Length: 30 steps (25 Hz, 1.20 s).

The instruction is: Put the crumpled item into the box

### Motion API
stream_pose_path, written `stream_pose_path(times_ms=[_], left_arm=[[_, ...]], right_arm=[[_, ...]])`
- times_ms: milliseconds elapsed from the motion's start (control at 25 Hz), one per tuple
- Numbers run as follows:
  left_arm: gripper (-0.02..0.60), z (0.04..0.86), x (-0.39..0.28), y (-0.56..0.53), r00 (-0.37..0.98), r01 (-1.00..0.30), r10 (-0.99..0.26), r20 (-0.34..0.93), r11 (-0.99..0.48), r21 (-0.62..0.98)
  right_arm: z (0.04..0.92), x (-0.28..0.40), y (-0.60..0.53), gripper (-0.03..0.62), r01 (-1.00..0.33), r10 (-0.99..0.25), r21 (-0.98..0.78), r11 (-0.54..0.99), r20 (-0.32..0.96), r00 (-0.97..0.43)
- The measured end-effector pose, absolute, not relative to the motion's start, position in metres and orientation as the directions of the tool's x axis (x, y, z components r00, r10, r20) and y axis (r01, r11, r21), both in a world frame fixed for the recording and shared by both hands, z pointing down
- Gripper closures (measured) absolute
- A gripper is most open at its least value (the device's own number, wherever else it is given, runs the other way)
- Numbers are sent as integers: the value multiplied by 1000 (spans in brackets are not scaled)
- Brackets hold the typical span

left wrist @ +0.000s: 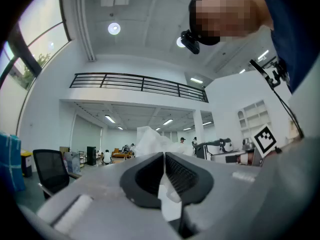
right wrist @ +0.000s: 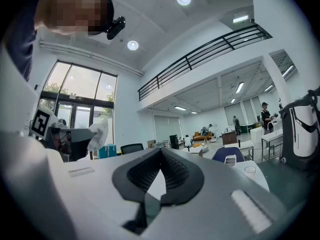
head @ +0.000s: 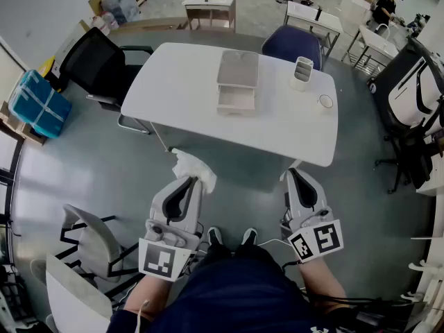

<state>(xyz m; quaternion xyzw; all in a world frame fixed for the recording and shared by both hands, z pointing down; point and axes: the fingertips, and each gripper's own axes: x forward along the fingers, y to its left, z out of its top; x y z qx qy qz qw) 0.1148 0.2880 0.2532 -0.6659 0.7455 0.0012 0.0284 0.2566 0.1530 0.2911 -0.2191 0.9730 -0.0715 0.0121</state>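
Observation:
The crumpled item is a white wad of paper (head: 193, 168). My left gripper (head: 193, 182) is shut on it, and most of the wad sticks out past the tips. In the left gripper view the paper (left wrist: 150, 141) shows above and between the closed pads of the left gripper (left wrist: 164, 155). It also shows at the left of the right gripper view as a white paper wad (right wrist: 98, 134). The box (head: 238, 82), a pale grey open tray with a drawer front, stands mid-table, well ahead of both grippers. My right gripper (head: 295, 174) is shut and empty, its jaws (right wrist: 160, 151) meeting at the tip.
The white table (head: 173, 82) also carries a white holder (head: 302, 72) and a small cup (head: 325, 102) at its right. A black chair (head: 97, 64) stands at the left, a blue chair (head: 291, 44) behind, and a white chair (head: 90, 241) near my left.

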Motion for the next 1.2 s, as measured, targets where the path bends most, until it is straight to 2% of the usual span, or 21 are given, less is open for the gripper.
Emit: stream_pose_path(times_ms=[320,920,1200], left_arm=[[568,280,93,306,-49,-999,-999,14,49,-3],[568,279,37,328,0,-1000,-1000,-25,0,20],[568,288,14,324,8,-999,-1000,-1,-8,39]], right_arm=[[308,225,178,592,-450,-451,-141,882,27,-892],[300,189,195,592,-554,-556,-145,820,35,-831],[304,162,192,592,-547,-546,-135,826,50,-837]])
